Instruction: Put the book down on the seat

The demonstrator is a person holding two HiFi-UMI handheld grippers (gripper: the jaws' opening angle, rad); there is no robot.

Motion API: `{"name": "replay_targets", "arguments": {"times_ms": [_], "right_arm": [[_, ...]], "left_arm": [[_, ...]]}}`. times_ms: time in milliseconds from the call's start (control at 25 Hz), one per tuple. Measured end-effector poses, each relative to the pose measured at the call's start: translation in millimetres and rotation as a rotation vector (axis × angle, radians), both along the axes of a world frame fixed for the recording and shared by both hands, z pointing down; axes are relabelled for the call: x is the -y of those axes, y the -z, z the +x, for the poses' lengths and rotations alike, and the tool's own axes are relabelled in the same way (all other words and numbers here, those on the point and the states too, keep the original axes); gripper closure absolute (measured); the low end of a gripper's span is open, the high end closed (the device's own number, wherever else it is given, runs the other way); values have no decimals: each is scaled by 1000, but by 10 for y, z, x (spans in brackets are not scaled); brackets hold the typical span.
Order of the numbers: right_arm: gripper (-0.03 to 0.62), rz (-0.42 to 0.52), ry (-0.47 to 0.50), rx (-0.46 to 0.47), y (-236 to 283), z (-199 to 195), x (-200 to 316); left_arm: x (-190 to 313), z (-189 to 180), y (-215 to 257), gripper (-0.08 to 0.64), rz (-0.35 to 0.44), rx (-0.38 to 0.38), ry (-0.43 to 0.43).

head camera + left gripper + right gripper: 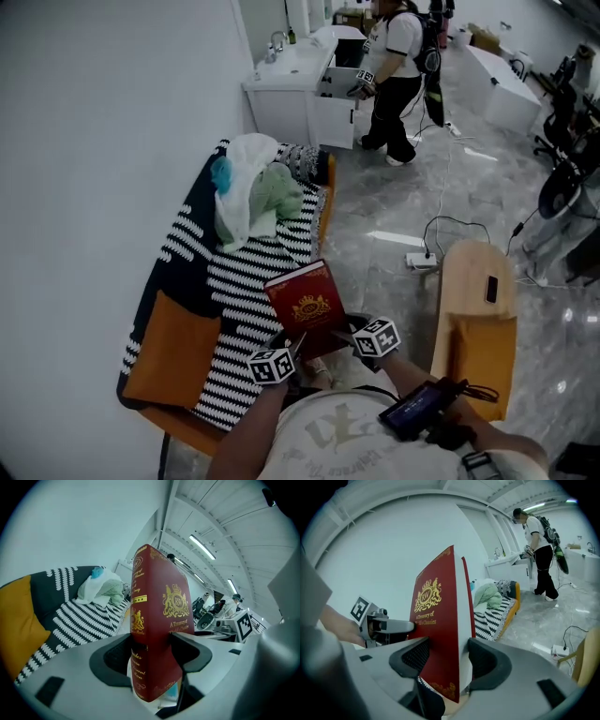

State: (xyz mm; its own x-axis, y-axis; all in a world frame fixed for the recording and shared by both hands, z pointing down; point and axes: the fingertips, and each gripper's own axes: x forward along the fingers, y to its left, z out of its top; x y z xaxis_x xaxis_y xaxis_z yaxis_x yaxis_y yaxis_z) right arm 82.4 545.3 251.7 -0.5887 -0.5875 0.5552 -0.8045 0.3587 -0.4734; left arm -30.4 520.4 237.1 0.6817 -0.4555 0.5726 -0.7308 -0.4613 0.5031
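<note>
The red book [305,307] was held in the air by both claws at once, closed, with its gold-crested cover turned up toward the head camera. It hung over the near end of the seat [246,281], a long bench under a black-and-white striped cover, and had not been laid on it.

The left gripper [151,654] was closed onto the book's lower part at the spine side. In the left gripper view its two dark jaw pads pressed the front and back covers, the spine with its gold lettering faced the camera, and the volume stood up out of the jaws, leaning a little to the right. The right gripper [443,660] was clamped on the opposite side. In the right gripper view one pad lay on the red cover and the other on the back board, with the pale page edges showing between them and most of the book rising above the jaws. In the head view both claws met the book at its near edge, the left below its lower-left corner and the right just beside its lower-right corner.

Farther along the seat lay a heap of white and green cloth [249,192], well apart from the book, and an orange cushion [173,361] sat at the near left. A wooden chair [478,319] stood on the grey floor to the right.
</note>
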Motion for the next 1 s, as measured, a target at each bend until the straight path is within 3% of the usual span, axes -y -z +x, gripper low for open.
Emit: {"name": "replay_targets", "arguments": {"times_ms": [1000], "right_arm": [[324,-21,39,-50,6,-86,1255]], "left_arm": [[1241,-111,-69,287,-40,-54,11]]}}
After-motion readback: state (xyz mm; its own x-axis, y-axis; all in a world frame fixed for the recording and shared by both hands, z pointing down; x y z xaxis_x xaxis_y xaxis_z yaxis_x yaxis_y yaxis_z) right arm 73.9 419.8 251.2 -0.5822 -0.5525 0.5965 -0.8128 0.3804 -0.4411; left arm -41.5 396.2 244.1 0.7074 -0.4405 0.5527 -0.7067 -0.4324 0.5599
